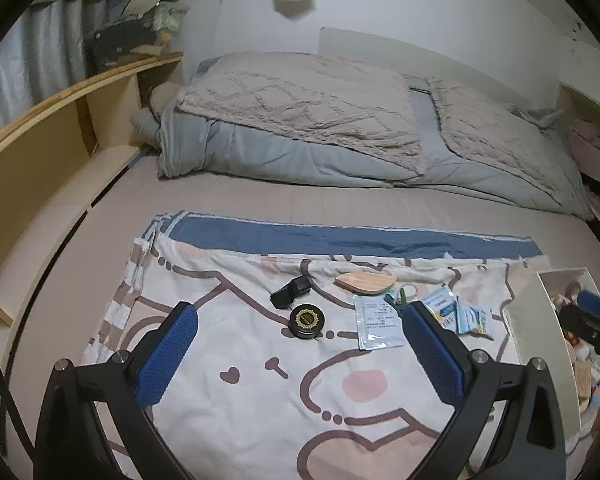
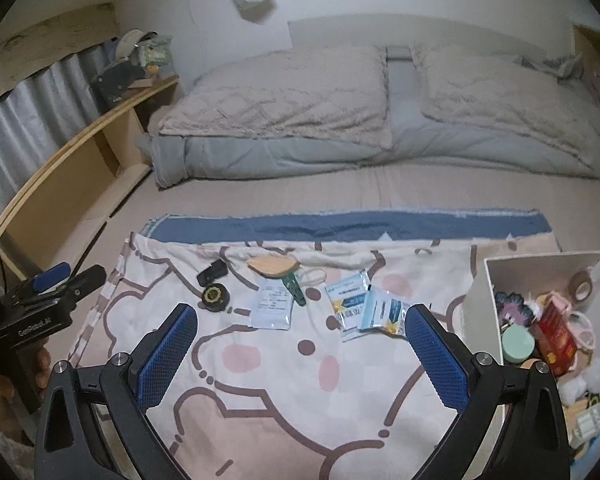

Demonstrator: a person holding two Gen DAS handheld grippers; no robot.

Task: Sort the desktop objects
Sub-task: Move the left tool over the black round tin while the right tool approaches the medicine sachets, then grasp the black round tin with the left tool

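Both grippers hang over the cloth point(image 2: 284, 380) with jaws wide apart and nothing between them. Beyond the left gripper point(image 1: 300, 332) lie the black tin point(image 1: 308, 321), clip point(image 1: 291, 293) and wooden piece point(image 1: 366, 281). Sachets point(image 2: 366, 306) lie just beyond the right gripper point(image 2: 300, 332); the box point(image 2: 480, 320) sits at the cloth's right edge.

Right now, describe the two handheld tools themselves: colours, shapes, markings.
Both match. The left tool has two black fork-shaped arms with silver bolts, ending in flat fingers faced with blue dimpled pads. The right tool looks the same. Seen from the right camera, the left tool's black body carries small white lettering, too blurred to read surely. No sleeve shows.
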